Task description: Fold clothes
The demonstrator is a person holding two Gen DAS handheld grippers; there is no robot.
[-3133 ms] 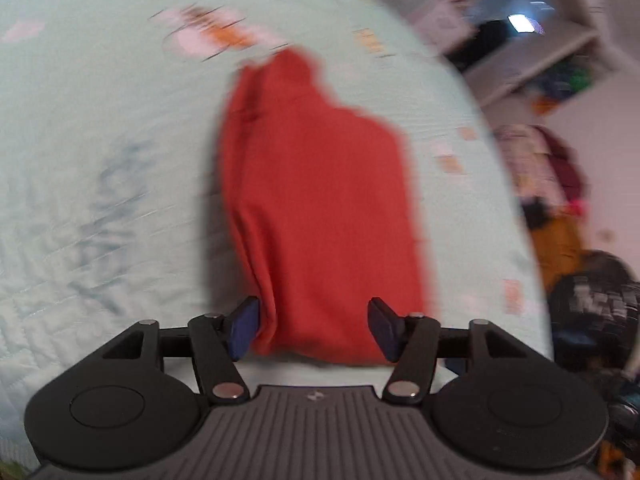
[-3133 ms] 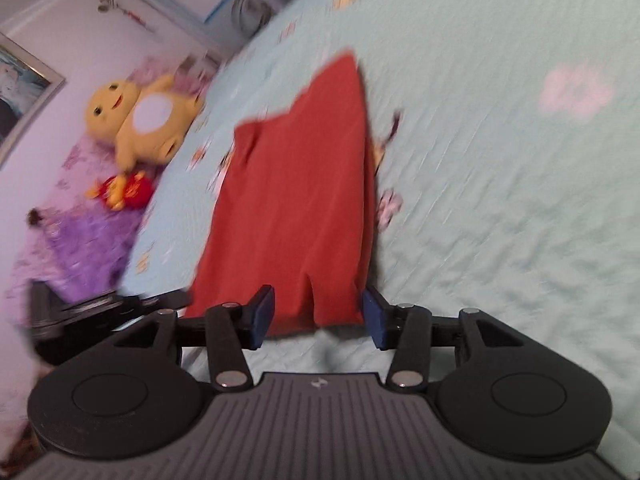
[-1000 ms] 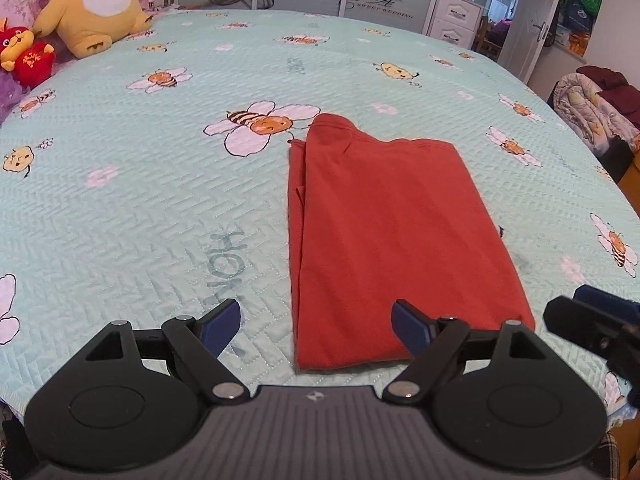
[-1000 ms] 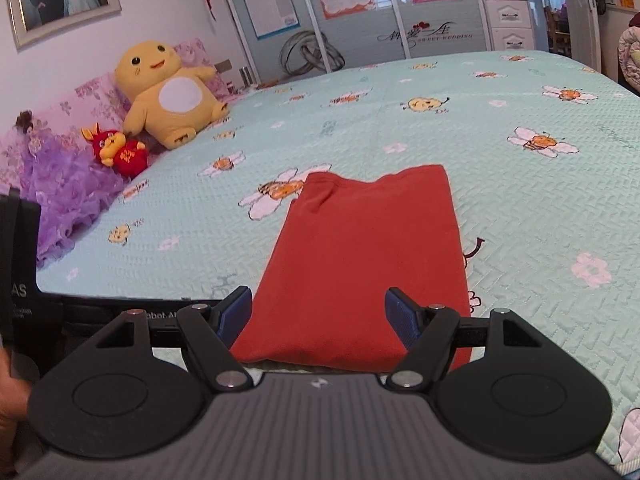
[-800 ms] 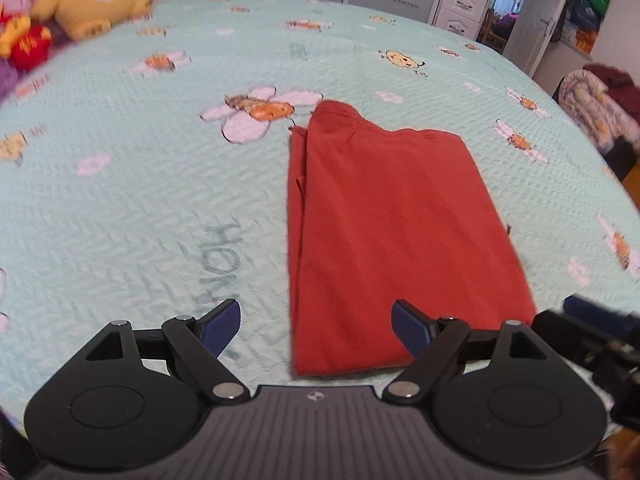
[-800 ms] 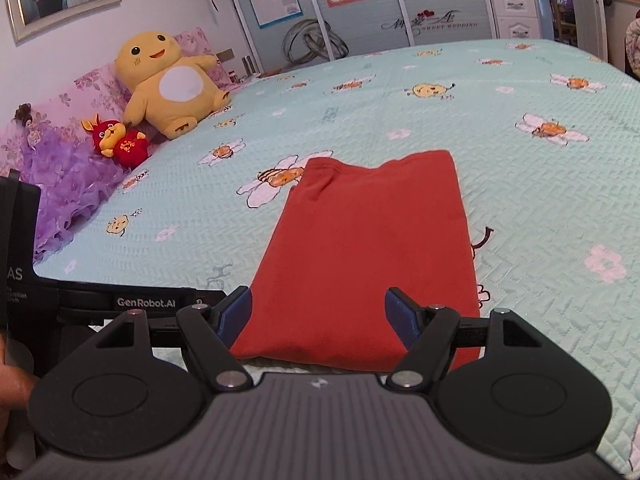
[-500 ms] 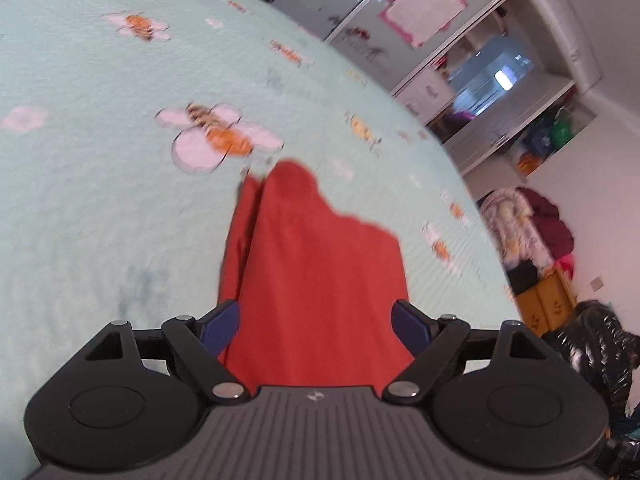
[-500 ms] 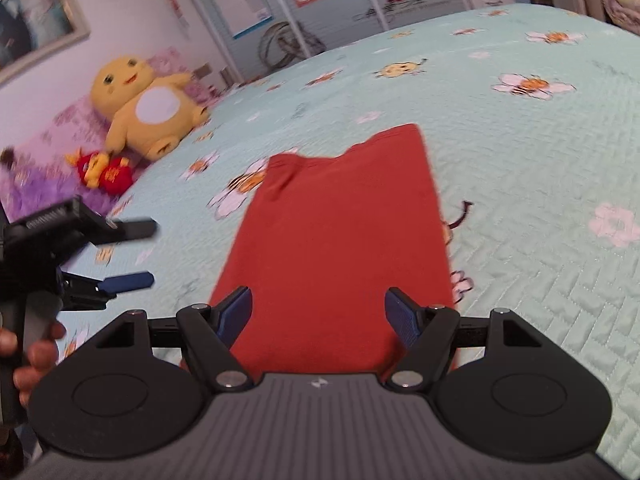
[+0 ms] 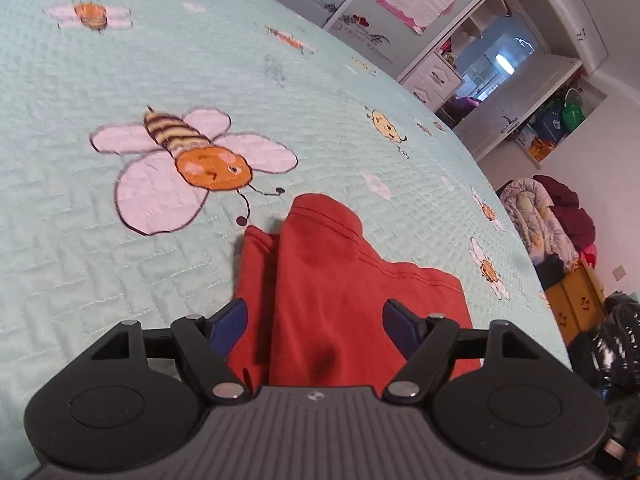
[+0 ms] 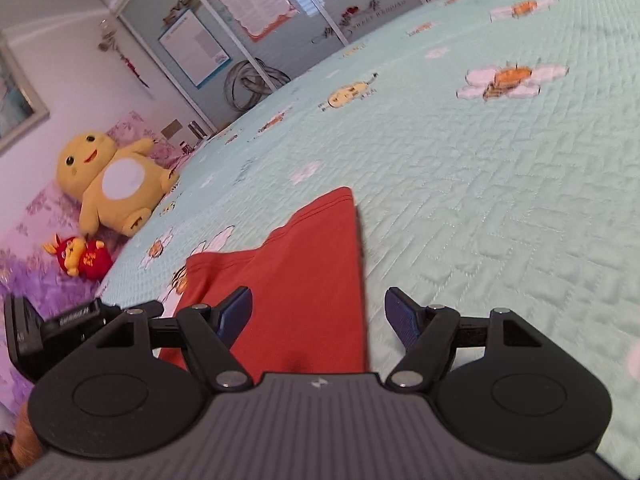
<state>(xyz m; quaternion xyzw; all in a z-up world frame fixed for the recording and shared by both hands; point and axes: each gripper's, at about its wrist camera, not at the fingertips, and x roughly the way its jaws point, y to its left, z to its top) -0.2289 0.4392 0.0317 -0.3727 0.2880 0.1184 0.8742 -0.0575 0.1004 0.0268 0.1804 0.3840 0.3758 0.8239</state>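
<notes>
1. Both cameras have dropped low and close to the cloth (image 9: 344, 292) within the last second. Earlier the whole red oblong showed ahead of each tool; now only its far part shows, and its near part runs under the tool bodies.

2. The left tongs (image 9: 316, 326) are spread wide and grip nothing. They straddle the cloth's left portion: the left finger (image 9: 228, 324) sits by the layered left edge, the right finger (image 9: 400, 330) over the red surface.

3. The right tongs (image 10: 318, 316) are also spread and empty. The cloth's right edge runs up between their fingers, with the left finger (image 10: 236, 312) over the cloth and the right finger (image 10: 400, 320) over bare bed (image 10: 500, 184).

4. The cloth lies flat on the bed as a narrow folded panel, with stacked layers showing at its left edge and a hem at the far end, well ahead of both tongs.

5. Judgement: the paired descent, one tool to each side, suits taking hold for another fold towards the far hem. It would equally suit pressing a finished fold flat. The pictures do not settle which.

6. No basket, box or other container for clothes shows near the tongs. A heap of bedding (image 9: 540, 220) lies far off to the right of the left tongs, not in any visible container.
</notes>
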